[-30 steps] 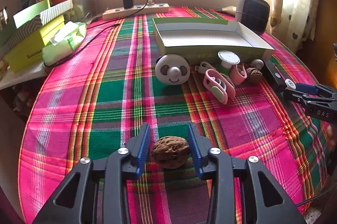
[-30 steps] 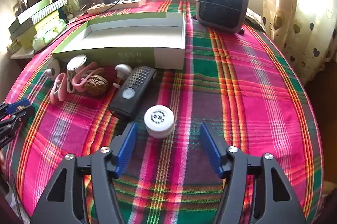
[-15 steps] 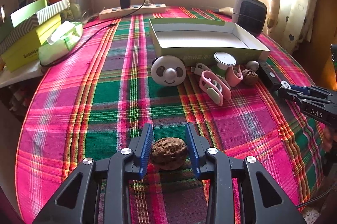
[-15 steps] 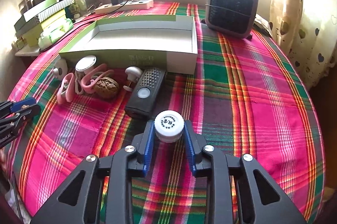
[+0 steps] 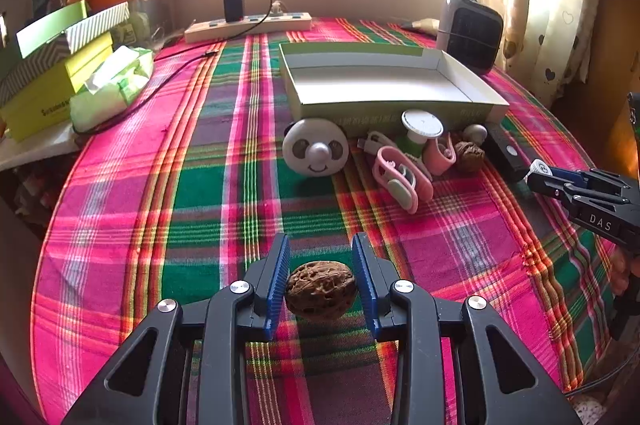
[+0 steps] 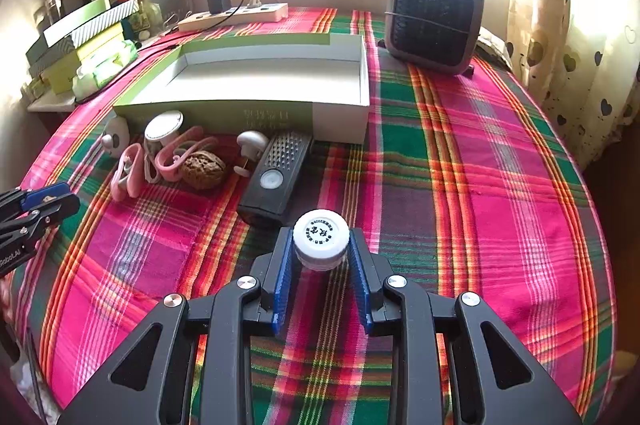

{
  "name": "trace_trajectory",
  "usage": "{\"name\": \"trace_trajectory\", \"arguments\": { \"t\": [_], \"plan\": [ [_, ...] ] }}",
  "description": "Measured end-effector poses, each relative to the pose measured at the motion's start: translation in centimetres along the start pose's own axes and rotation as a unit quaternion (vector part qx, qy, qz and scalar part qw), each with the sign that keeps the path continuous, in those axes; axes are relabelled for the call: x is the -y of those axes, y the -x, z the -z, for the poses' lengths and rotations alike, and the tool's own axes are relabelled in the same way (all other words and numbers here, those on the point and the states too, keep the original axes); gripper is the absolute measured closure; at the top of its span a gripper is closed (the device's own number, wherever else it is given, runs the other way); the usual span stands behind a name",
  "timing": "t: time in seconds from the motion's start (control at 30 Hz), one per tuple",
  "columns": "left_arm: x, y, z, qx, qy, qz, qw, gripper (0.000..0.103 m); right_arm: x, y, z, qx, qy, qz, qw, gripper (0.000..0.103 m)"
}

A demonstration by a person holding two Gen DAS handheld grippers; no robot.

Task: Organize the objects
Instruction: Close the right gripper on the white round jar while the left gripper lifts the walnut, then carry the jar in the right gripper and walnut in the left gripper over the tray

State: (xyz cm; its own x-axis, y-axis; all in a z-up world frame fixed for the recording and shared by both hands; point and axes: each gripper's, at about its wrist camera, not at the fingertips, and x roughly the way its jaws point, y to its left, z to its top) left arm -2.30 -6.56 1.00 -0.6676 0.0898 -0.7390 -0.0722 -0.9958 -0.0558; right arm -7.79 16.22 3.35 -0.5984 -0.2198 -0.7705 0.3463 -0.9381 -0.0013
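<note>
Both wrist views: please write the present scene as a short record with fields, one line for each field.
left gripper: shut on a walnut
right gripper: shut on a white bottle
box: open, shallow, green walls, nothing seen inside
in front of the box: panda-face toy, pink clips, second walnut, black remote
behind the box: power strip, heater
surface: plaid tablecloth

The left gripper (image 5: 321, 279) has closed onto the walnut (image 5: 321, 289) — the right gripper (image 6: 321, 257) now clamps the white bottle (image 6: 321, 239).
</note>
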Motion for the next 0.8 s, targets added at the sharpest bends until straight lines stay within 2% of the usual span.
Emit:
{"name": "trace_trajectory", "arguments": {
  "t": [0.3, 0.8],
  "plan": [
    [0.1, 0.3, -2.1, 0.013, -0.008, 0.009, 0.9998, 0.073, 0.2, 1.1, -1.3, 0.018, -0.003, 0.0, 1.0, 0.074],
    [0.9, -1.0, -7.4, 0.031, -0.018, 0.023, 0.9991, 0.073, -0.7, 0.7, -5.9, 0.035, 0.01, -0.021, 0.999, 0.074]
  ]
}}
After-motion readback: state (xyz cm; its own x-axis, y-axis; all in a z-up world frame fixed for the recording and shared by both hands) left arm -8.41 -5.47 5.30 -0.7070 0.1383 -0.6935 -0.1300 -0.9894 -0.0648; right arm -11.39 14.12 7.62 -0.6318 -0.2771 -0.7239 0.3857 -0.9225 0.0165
